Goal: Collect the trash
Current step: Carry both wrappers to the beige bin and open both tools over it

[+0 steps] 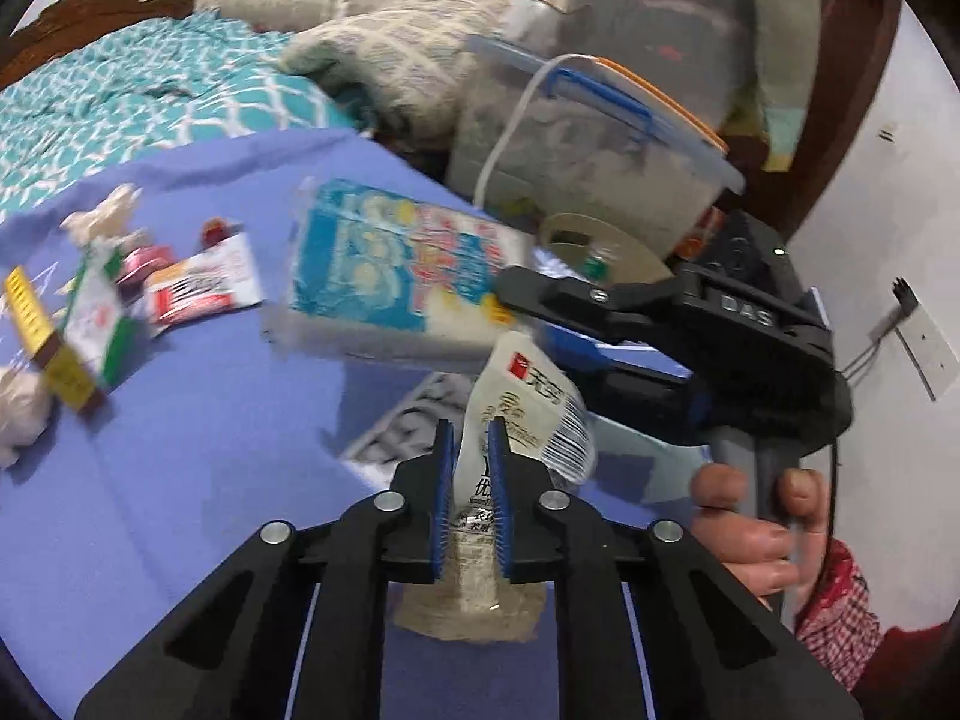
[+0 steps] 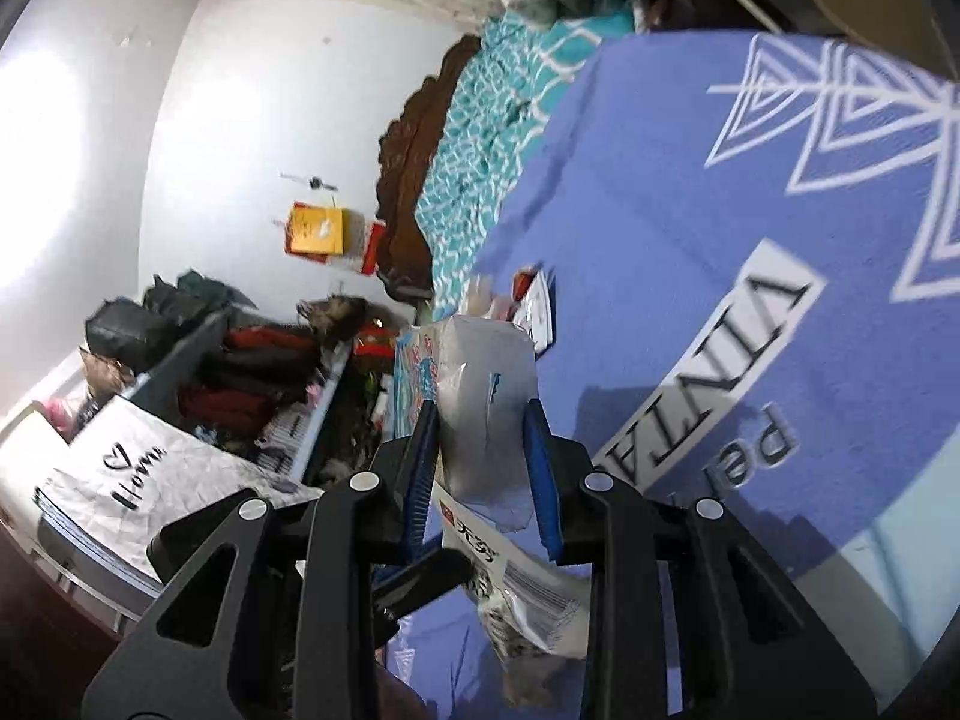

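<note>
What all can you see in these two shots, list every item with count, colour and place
Tissue pack: one, blue and white, in right gripper above the cloth.
Barcode wrapper: one, cream, in left gripper.
Small wrappers: several, red, green, yellow, far left on cloth.
Crumpled tissues: two or so, white, left edge.
Cloth: one, purple-blue, under everything.
Storage bins: two, clear, behind.
Bedspread: teal, back left.
Hand: one, gripping right handle.
</note>
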`<action>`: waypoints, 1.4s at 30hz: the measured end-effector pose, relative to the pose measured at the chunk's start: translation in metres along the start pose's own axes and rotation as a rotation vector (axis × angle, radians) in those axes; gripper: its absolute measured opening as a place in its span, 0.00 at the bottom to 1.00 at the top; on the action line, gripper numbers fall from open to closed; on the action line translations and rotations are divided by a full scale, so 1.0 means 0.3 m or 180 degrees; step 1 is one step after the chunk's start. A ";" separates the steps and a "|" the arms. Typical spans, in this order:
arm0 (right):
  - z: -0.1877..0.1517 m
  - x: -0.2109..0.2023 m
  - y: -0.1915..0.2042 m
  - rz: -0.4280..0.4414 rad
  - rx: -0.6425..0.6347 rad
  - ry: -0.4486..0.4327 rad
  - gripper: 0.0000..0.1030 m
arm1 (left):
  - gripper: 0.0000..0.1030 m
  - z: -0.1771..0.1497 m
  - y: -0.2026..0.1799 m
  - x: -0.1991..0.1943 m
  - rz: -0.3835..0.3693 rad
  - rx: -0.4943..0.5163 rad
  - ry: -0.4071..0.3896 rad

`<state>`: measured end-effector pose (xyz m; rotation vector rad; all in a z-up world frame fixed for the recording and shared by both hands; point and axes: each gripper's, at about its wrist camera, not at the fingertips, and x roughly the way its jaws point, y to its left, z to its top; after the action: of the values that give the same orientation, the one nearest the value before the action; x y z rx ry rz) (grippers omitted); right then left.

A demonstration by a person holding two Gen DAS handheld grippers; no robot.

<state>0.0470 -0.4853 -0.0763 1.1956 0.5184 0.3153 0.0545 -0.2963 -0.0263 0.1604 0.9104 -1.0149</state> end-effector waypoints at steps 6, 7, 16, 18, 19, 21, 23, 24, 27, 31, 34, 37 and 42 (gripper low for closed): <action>0.029 -0.100 -0.050 -0.0126 0.0049 -0.0299 0.30 | 0.02 0.014 -0.061 0.037 -0.0151 0.0031 0.0086; 0.039 -0.130 -0.065 -0.0135 0.0090 -0.0390 0.30 | 0.03 0.020 -0.062 0.039 -0.0174 -0.0009 0.0093; 0.108 -0.423 -0.102 -0.0424 0.0073 -0.1114 0.30 | 0.02 0.116 -0.063 0.088 -0.0353 -0.0171 0.0127; 0.129 -0.498 -0.098 -0.0613 0.0021 -0.1328 0.30 | 0.02 0.169 -0.091 0.109 -0.0437 -0.0155 0.0091; 0.138 -0.541 -0.098 -0.0749 0.0005 -0.1451 0.30 | 0.02 0.196 -0.109 0.122 -0.0465 -0.0127 0.0072; 0.154 -0.611 -0.097 -0.1058 -0.0048 -0.1657 0.30 | 0.02 0.245 -0.139 0.151 -0.0520 -0.0080 0.0059; 0.167 -0.659 -0.106 -0.1341 -0.0059 -0.1778 0.30 | 0.02 0.317 -0.189 0.212 -0.0587 -0.0028 0.0072; 0.175 -0.679 -0.119 -0.1420 -0.0033 -0.1809 0.30 | 0.02 0.353 -0.218 0.248 -0.0603 0.0012 0.0083; 0.197 -0.713 -0.153 -0.1646 0.0008 -0.1844 0.30 | 0.02 0.427 -0.290 0.336 -0.0618 0.0118 0.0094; 0.221 -0.691 -0.191 -0.1768 0.0009 -0.1626 0.38 | 0.02 0.517 -0.397 0.473 -0.0638 0.0233 0.0166; 0.215 -0.684 -0.182 -0.1803 -0.0089 -0.1661 0.85 | 0.13 0.547 -0.446 0.552 -0.0493 0.0262 0.0191; 0.215 -0.694 -0.147 -0.1883 -0.0260 -0.1768 0.85 | 0.53 0.545 -0.449 0.581 -0.0374 0.0215 0.0157; 0.197 -0.699 -0.133 -0.1941 -0.0371 -0.1880 0.80 | 0.53 0.511 -0.406 0.532 -0.0329 0.0208 0.0125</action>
<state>-0.0991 -0.6501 -0.0527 0.9048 0.3145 -0.5126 0.0809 -0.5470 -0.0096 0.1904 0.9291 -1.1416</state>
